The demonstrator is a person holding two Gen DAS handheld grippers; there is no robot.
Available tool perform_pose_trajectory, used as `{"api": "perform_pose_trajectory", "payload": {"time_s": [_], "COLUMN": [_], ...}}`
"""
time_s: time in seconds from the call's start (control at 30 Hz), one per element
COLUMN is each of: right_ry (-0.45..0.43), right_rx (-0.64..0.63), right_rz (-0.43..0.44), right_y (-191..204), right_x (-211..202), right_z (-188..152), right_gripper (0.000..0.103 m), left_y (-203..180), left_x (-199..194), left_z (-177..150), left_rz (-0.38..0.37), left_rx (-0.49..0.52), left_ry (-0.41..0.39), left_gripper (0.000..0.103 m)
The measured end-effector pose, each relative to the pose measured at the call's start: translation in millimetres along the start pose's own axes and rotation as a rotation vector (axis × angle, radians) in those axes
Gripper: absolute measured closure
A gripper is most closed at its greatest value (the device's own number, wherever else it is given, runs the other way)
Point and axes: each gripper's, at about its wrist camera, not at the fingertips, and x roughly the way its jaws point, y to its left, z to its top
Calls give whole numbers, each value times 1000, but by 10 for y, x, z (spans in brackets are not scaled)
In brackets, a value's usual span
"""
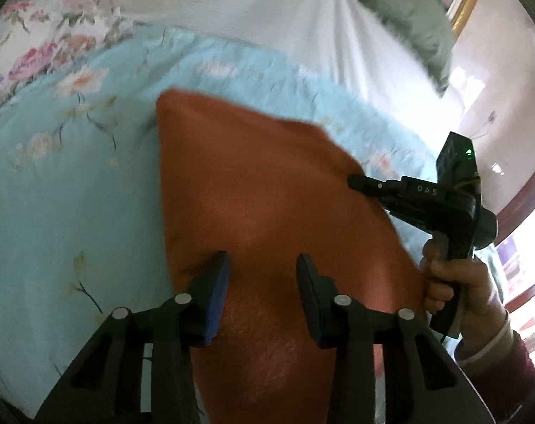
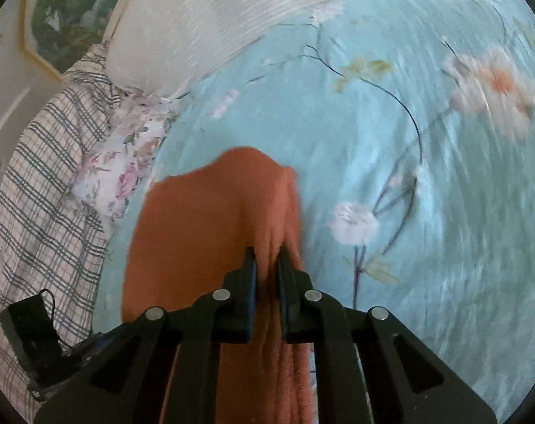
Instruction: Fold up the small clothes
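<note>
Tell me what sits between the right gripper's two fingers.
A bunched fold of the orange cloth sits there, pinched by the right gripper; the right wrist view shows it.

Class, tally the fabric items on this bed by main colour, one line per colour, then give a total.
Orange: 1, the cloth
Light blue floral: 1, the bedspread
White floral with pink roses: 1, the pillow
Checked white: 1, the plaid fabric
Plain white: 1, the sheet
Grey-green: 1, the bundle
Total: 6
</note>
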Motion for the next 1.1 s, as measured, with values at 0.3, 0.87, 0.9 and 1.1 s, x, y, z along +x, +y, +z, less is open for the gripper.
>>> {"api": "perform_pose_trajectory", "payload": {"time_s": [0.3, 0.87, 0.9, 1.1], "right_ry": [9, 46, 23, -12], "right_rx": [-13, -63, -64, -112], "right_rz": [-57, -2, -18, 84], "right_y": [153, 269, 271, 602], "right_x": [-66, -795, -830, -763], "right_z": [16, -802, -833, -623], "right_gripper": [84, 57, 57, 57], "left_y": [-40, 46, 5, -166], "left_x": [11, -611, -616, -539], "left_z": [-59, -300, -332, -455], "left_rz": [33, -125, -128, -106], "left_rx": [63, -43, -25, 55], "left_ry": [-8, -56, -50, -24], "left_gripper": [67, 67, 67, 67]}}
